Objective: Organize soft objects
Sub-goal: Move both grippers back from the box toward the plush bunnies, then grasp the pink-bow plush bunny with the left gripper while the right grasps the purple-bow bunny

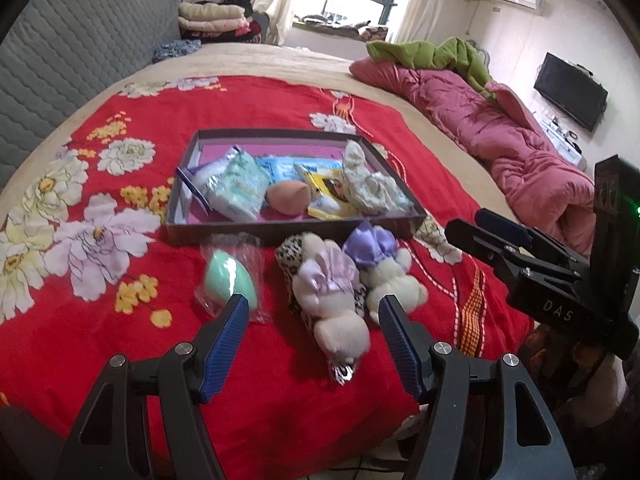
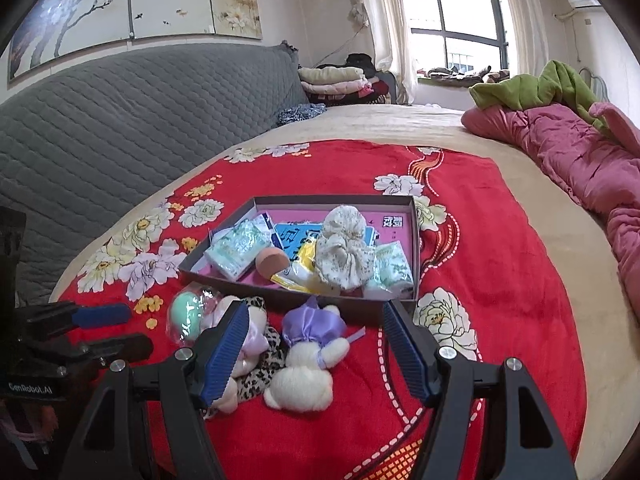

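A shallow dark box (image 1: pixel 280 228) (image 2: pixel 416 264) on the red floral blanket holds tissue packs (image 1: pixel 236 188), a peach sponge (image 1: pixel 288 196) (image 2: pixel 273 263), a floral cloth (image 1: pixel 368 184) (image 2: pixel 344 248) and packets. In front of it lie a green sponge in a clear bag (image 1: pixel 230 280) (image 2: pixel 188 316), a plush bunny on leopard fabric (image 1: pixel 328 300) (image 2: pixel 248 344) and a second plush bunny with a purple bow (image 1: pixel 384 268) (image 2: pixel 308 356). My left gripper (image 1: pixel 312 344) is open, just short of the first bunny. My right gripper (image 2: pixel 312 348) is open over the second bunny, and it also shows in the left wrist view (image 1: pixel 492 236).
A pink quilt (image 1: pixel 500 136) (image 2: pixel 560 152) with a green blanket (image 1: pixel 432 52) lies along the right side of the bed. A grey quilted headboard (image 2: pixel 120 120) stands at the left. Folded bedding (image 1: pixel 212 18) is stacked at the far end.
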`<move>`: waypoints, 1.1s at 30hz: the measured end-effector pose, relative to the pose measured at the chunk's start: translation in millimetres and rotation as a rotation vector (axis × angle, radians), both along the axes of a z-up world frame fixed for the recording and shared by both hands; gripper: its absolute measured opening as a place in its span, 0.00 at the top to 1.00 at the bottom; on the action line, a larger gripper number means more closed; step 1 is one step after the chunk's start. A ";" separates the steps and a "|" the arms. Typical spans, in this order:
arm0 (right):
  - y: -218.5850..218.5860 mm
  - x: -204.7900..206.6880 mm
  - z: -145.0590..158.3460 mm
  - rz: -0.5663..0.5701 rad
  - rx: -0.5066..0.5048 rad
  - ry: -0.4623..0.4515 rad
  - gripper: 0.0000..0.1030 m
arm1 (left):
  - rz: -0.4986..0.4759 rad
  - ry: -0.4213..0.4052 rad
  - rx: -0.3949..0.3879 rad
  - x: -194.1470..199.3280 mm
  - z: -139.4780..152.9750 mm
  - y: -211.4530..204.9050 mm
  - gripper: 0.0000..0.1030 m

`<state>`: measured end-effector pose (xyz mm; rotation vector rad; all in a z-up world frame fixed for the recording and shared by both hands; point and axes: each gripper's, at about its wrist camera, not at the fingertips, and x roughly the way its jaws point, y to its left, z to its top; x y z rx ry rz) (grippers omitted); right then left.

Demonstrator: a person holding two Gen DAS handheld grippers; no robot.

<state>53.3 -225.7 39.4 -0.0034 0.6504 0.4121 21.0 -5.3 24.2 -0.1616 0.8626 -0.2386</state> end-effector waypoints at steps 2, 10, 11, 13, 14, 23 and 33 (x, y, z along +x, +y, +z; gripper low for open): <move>-1.0 -1.6 -0.9 0.000 0.000 0.003 0.33 | -0.013 0.011 0.002 -0.5 -3.3 -4.5 0.33; -2.1 0.9 -9.7 0.005 -0.017 0.043 0.33 | -0.035 0.078 0.015 2.9 -26.9 -17.2 0.33; -1.8 1.7 -11.5 0.005 -0.023 0.049 0.33 | -0.037 0.081 0.015 3.3 -28.9 -18.4 0.33; -1.8 3.5 -15.0 0.005 -0.027 0.060 0.33 | -0.041 0.084 0.021 4.6 -31.9 -21.1 0.33; -2.1 4.5 -16.6 0.002 -0.029 0.066 0.33 | -0.043 0.084 0.023 5.3 -33.4 -22.3 0.33; -6.0 17.1 -31.8 -0.020 -0.047 0.122 0.33 | -0.054 0.073 0.049 14.8 -43.8 -32.1 0.33; 1.9 27.5 -51.6 0.017 -0.043 0.199 0.33 | -0.064 0.079 0.126 30.3 -55.6 -45.1 0.42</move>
